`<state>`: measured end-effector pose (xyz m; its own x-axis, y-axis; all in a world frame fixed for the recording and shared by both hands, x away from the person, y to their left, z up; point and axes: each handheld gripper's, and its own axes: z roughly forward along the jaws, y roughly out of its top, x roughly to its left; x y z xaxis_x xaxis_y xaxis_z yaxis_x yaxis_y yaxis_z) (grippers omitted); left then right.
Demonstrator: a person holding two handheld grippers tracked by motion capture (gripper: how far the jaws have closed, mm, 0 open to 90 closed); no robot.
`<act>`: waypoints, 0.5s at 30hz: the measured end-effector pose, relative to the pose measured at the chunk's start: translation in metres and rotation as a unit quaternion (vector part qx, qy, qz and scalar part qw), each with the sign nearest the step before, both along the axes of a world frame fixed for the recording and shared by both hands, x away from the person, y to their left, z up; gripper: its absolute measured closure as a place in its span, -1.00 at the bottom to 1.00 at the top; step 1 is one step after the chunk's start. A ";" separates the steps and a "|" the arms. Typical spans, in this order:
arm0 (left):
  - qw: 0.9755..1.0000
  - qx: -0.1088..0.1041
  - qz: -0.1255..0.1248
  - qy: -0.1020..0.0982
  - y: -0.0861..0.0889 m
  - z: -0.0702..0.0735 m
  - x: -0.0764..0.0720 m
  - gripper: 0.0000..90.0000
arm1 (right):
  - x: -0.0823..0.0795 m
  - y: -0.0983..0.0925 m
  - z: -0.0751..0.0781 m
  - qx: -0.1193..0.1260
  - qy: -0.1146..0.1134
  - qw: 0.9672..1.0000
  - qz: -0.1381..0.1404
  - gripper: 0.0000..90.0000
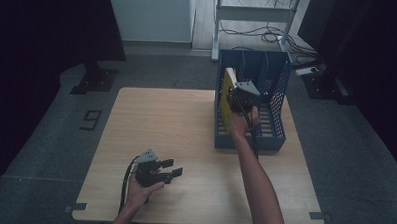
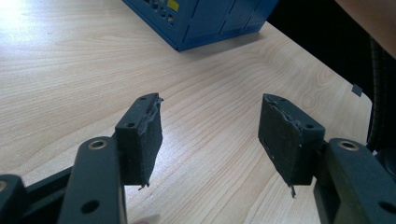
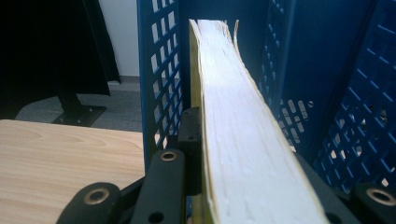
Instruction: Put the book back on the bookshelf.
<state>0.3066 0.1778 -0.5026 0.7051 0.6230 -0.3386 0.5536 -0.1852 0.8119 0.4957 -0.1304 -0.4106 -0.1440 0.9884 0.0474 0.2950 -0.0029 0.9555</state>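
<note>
A yellow-covered book (image 1: 229,98) stands on edge in the leftmost slot of the blue file rack (image 1: 277,104). My right gripper (image 1: 239,96) is shut on the book, inside the rack. In the right gripper view the book's white page edge (image 3: 238,121) runs away between the jaws, with the left pad (image 3: 190,144) pressed on its cover and the rack's perforated wall (image 3: 161,79) just beyond. My left gripper (image 1: 174,170) rests low over the table's front left part, open and holding nothing; its pads (image 2: 147,140) stand wide apart above bare wood.
The wooden table (image 1: 156,125) carries the rack at its right back corner. The rack's blue corner (image 2: 201,23) lies ahead of the left gripper. A white metal frame (image 1: 255,14) and cables are on the floor behind. Dark curtains hang on both sides.
</note>
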 end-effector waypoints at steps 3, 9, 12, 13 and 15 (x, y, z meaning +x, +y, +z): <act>1.000 -0.004 0.001 -0.001 0.001 0.001 0.000 -0.12 | 0.004 0.002 -0.001 -0.002 0.001 1.000 -0.003 0.66; 1.000 -0.007 0.002 -0.001 0.002 0.001 0.001 -0.12 | 0.010 0.004 -0.002 0.000 -0.001 1.000 -0.003 0.66; 1.000 -0.008 0.003 -0.001 0.002 0.001 0.001 -0.12 | 0.012 0.006 -0.002 0.000 -0.002 1.000 0.000 0.66; 1.000 -0.008 0.003 -0.002 0.002 0.001 0.000 -0.12 | 0.013 0.006 -0.002 0.001 -0.002 1.000 0.000 0.66; 1.000 -0.009 0.003 -0.003 0.002 0.002 0.000 -0.12 | 0.014 0.007 -0.002 0.004 -0.007 1.000 0.000 0.66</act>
